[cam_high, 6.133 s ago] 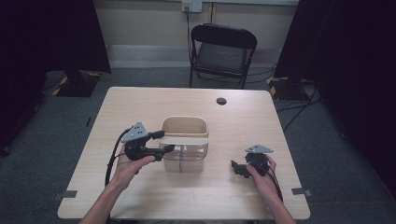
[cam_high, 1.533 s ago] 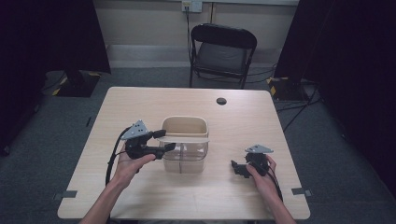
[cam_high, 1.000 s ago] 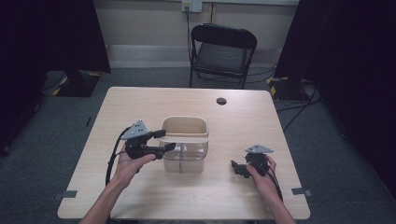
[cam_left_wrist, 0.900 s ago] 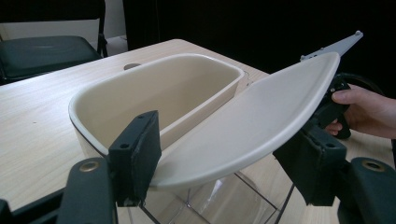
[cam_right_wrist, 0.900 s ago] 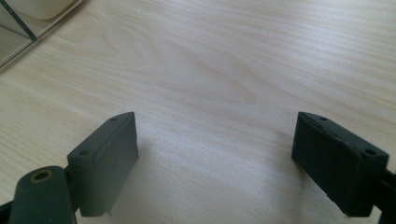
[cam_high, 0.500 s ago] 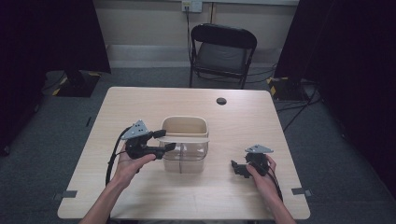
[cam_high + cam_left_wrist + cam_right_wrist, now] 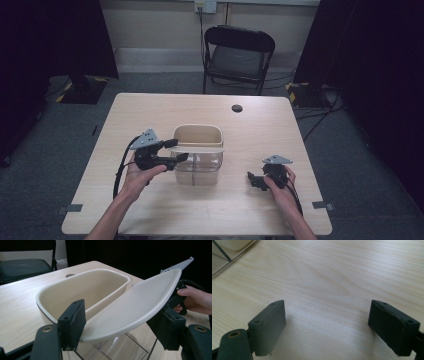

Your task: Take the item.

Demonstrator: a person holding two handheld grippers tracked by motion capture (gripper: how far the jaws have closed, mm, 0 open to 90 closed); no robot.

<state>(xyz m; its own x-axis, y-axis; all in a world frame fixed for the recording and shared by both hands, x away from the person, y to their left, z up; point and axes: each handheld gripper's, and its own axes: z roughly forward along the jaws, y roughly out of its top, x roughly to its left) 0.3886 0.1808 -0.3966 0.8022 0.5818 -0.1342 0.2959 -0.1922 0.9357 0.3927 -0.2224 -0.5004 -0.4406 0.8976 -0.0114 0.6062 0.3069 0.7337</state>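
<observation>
Two grippers flank the bin (image 7: 197,150): left gripper (image 7: 172,150) spread around its cream lid (image 7: 132,307), right gripper (image 7: 256,181) spread over bare table (image 7: 332,277).

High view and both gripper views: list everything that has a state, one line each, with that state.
Bin: upright on the table, far half open, nothing visible inside.
Lid: tilted, partly raised over the near half of the bin.
Left gripper: open, fingers either side of the lid.
Right gripper: open, holding nothing, low over the table.
Chair: unfolded, nobody on it.
</observation>
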